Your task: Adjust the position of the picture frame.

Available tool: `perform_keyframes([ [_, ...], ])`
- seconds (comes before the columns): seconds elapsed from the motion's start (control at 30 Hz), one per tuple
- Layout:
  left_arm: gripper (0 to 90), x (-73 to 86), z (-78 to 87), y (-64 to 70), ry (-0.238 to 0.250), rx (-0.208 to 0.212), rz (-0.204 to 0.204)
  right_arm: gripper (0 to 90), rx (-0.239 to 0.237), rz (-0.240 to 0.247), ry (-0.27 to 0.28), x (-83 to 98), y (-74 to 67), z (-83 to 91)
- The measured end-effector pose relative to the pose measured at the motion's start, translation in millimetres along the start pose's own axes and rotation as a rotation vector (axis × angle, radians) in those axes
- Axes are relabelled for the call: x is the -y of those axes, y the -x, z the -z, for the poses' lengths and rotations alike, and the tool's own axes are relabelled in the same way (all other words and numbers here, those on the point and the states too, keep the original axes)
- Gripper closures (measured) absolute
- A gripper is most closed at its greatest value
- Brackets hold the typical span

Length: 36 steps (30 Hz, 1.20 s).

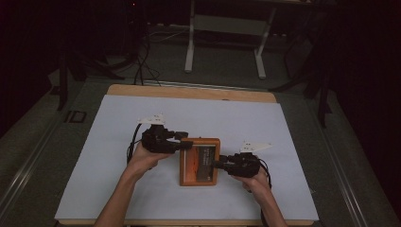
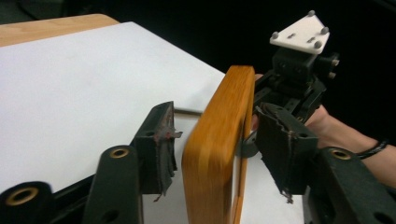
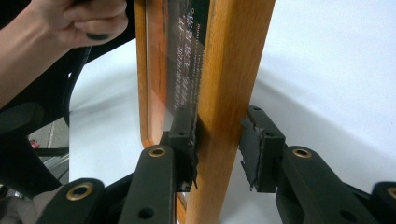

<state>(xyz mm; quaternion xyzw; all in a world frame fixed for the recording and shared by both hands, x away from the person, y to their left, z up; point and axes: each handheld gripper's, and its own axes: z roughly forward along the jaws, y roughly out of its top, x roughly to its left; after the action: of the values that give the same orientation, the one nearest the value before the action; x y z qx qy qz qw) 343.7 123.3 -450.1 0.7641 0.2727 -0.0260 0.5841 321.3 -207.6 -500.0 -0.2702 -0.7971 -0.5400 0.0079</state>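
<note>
Frame: wooden frame (image 1: 199, 161) lying on the white desk (image 1: 118, 142).
Left claw (image 1: 187, 143): straddles the frame's edge, gaps both sides.
Right claw (image 1: 218, 164): one pad touching the rail, other just clear.

Counter (image 1: 189, 91): light wooden rectangular top, nearly all covered by a white rectangular sheet (image 1: 118, 156). Bare wood shows as a strip beyond the sheet's far edge and a thin sliver along its near edge. On the sheet: orange-brown wooden rectangular frame with rounded corners and a dark printed panel inside (image 1: 199, 161), a bit right of the sheet's centre and closer to its near edge than its far one. In the high view the frame's long sides run near-to-far. Whether it sits flat on the sheet or slightly off it, cannot tell.
</note>
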Motion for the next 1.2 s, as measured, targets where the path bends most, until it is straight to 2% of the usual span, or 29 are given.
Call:
perform_keyframes([
  [0.1, 45.1, 10.9, 5.4, 4.8, 0.025, -0.046, 0.006, 67.6, 0.002, -0.004, -0.001, 0.2, -0.5, 0.2],
  [0.17, 44.2, 18.7, 7.7, 9.4, 0.027, -0.082, -0.007, 67.6, 0.004, -0.006, 0.001, 0.5, -0.6, 0.2],
  [0.23, 44.3, 27.8, 8.2, 14.8, 0.023, -0.101, -0.015, 67.5, 0.007, -0.012, 0.003, 0.8, -0.9, 0.1],
  [0.4, 48.9, 50.9, 2.0, 23.6, -0.051, -0.168, -0.052, 67.5, 0.02, -0.035, 0.003, 1.4, -1.8, 0.2],
  [0.47, 52.7, 57.3, -1.3, 22.8, -0.063, -0.188, -0.048, 67.5, 0.028, -0.048, 0.0, 1.4, -2.1, 0.2],
  [0.63, 62.0, 60.3, -9.0, 21.8, -0.079, -0.236, -0.042, 67.1, 0.042, -0.078, -0.005, 0.8, -1.1, -1.3],
  [0.77, 61.8, 59.0, -14.0, 19.9, -0.083, -0.286, -0.017, 66.1, 0.056, -0.126, -0.008, 0.9, 3.4, -4.0],
  [0.9, 60.3, 58.9, -19.1, 13.3, -0.096, -0.304, 0.034, 64.8, 0.085, -0.173, -0.014, 0.7, 8.1, -7.6],
  [1.03, 57.5, 59.6, -24.3, 5.0, -0.114, -0.302, 0.079, 63.0, 0.115, -0.211, -0.038, -0.8, 13.2, -12.8],
  [1.07, 57.0, 59.6, -24.3, 5.0, -0.114, -0.302, 0.079, 63.0, 0.115, -0.211, -0.038, -0.8, 13.2, -12.8],
  [1.2, 56.2, 61.1, -29.4, -9.4, -0.124, -0.274, 0.177, 62.0, 0.127, -0.273, -0.055, 0.6, 21.4, -17.8],
])
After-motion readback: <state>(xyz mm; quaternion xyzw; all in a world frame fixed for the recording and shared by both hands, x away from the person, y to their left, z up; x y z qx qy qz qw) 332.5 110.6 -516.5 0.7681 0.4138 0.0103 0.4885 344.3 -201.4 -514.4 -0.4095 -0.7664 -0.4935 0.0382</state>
